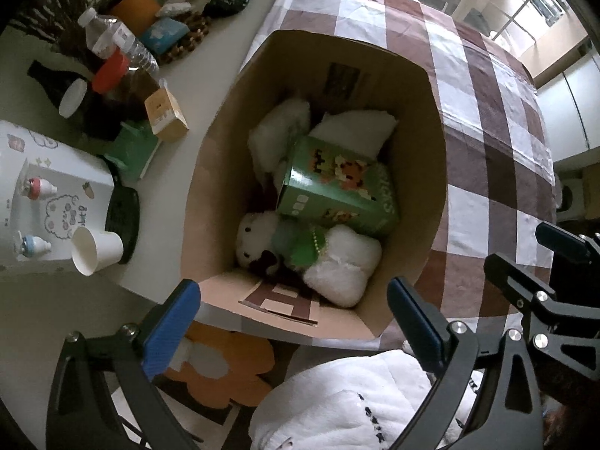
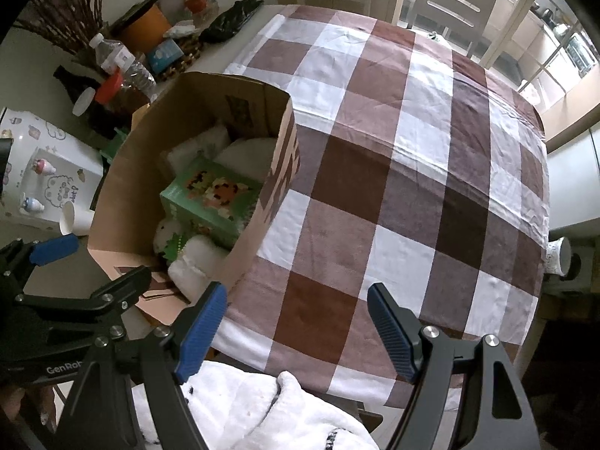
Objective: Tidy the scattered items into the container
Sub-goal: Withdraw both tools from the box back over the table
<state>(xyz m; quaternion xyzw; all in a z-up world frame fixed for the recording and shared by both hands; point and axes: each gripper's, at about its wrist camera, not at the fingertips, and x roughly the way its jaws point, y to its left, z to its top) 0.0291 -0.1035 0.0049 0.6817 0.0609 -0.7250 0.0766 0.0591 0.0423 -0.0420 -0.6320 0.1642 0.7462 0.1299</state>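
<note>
Both claws empty above the filled container.
Left wrist view: my left claw (image 1: 292, 322) hung wide open over the cardboard box (image 1: 431, 172), where the green carton (image 1: 337, 187) and plush toy (image 1: 300, 251) lay. Right wrist view: my right claw (image 2: 296, 330) stood open over the checked cloth (image 2: 393, 187) on the desk, holding nothing.

Dim daylight from windows (image 2: 555, 37) at upper right; sharp frames, fisheye-bent, dark-cornered edges.

Green box (image 1: 337, 183) atop plush toys (image 1: 300, 251) in carton (image 1: 217, 172)

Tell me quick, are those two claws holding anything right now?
Left gripper: open, holding nothing, above the cardboard box.
Right gripper: open, holding nothing.
</note>
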